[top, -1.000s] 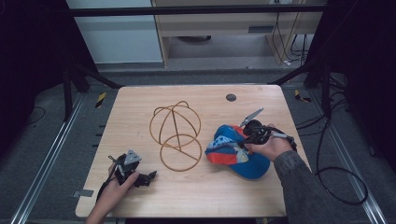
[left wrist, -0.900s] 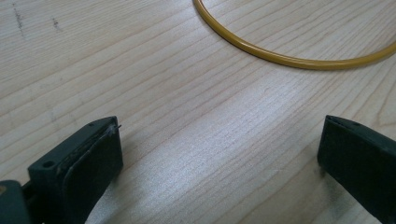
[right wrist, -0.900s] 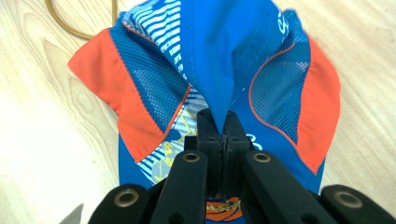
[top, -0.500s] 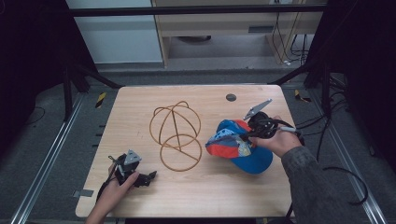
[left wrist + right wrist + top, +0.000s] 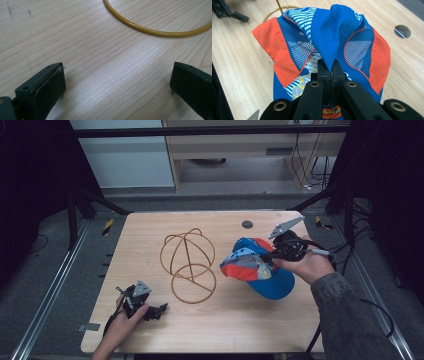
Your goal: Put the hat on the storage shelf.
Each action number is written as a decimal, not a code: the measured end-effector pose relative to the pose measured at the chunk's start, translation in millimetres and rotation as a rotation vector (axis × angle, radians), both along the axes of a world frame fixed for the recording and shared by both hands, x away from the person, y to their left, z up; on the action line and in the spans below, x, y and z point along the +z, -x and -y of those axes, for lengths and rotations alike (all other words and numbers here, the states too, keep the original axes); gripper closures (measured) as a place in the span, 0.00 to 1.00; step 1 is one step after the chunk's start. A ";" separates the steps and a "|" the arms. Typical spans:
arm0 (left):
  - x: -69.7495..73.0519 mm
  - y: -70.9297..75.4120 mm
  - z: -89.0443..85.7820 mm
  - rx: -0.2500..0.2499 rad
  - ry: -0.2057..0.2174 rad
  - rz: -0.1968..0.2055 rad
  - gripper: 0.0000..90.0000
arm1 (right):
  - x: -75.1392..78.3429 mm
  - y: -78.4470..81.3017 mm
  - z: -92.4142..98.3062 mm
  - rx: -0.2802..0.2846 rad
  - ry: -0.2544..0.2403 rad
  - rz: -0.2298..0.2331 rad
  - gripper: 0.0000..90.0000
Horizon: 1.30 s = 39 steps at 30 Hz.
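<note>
With the right gripper point(image 5: 329, 68) clamped on the blue-and-orange mesh fabric cap point(image 5: 252, 265) (left gripper point(image 5: 117, 82) spread, empty), it should lift clear before settling over the round gold wire stand point(image 5: 188, 266).

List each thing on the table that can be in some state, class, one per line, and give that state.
cap: pinched by its blue fabric, partly raised off the table
right gripper: shut on the cap
left gripper: open, nothing between its jaws, low over the table
wire stand: upright on the table, bare, untouched
</note>
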State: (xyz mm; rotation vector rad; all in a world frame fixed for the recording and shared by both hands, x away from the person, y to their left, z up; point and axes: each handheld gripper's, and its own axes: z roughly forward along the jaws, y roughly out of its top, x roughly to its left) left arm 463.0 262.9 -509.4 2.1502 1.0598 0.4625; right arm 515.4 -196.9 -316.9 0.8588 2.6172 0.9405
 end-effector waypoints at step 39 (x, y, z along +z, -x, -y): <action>0.3 0.5 0.0 -0.001 -0.002 -0.001 0.00 | 105.3 22.6 -21.2 0.055 -0.110 0.244 1.00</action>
